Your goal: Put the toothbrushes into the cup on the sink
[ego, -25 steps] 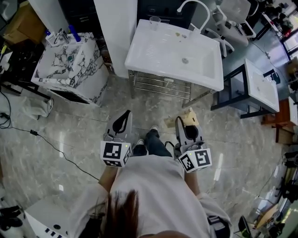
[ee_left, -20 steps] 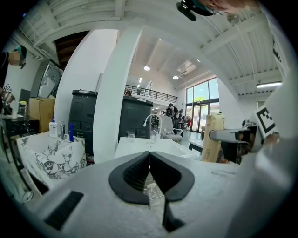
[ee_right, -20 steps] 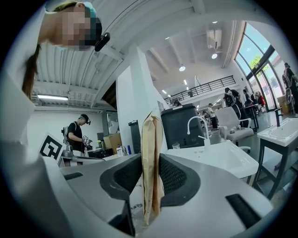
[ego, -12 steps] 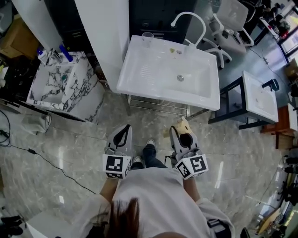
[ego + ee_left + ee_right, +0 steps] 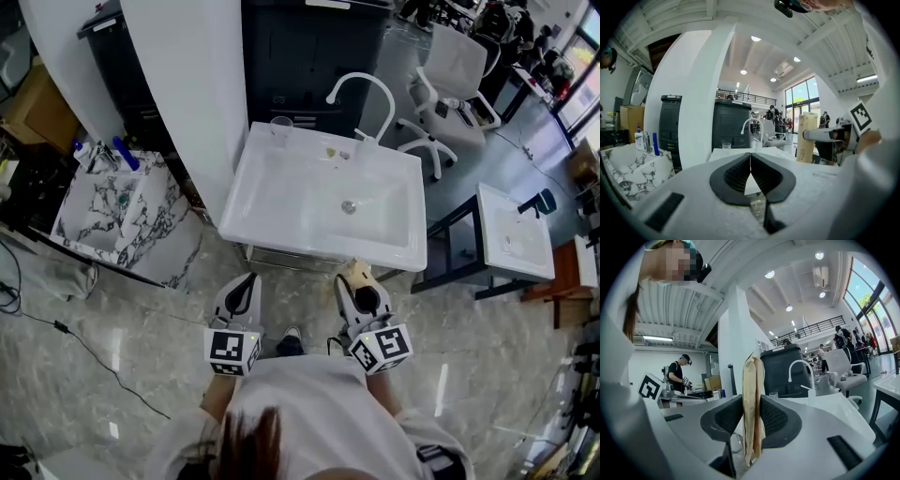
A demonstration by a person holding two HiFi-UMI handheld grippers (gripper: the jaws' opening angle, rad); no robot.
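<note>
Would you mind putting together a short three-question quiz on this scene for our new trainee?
1. True or false: the left gripper has its jaws closed together with nothing between them.
2. Multiple choice: what is the right gripper clamped on? A, a sponge. B, a tan paper packet. C, a spoon.
3. Fill in the blank: in the head view, the clear cup stands at the back ___ corner of the sink.

Key: 1 true; 2 B; 3 left.
</note>
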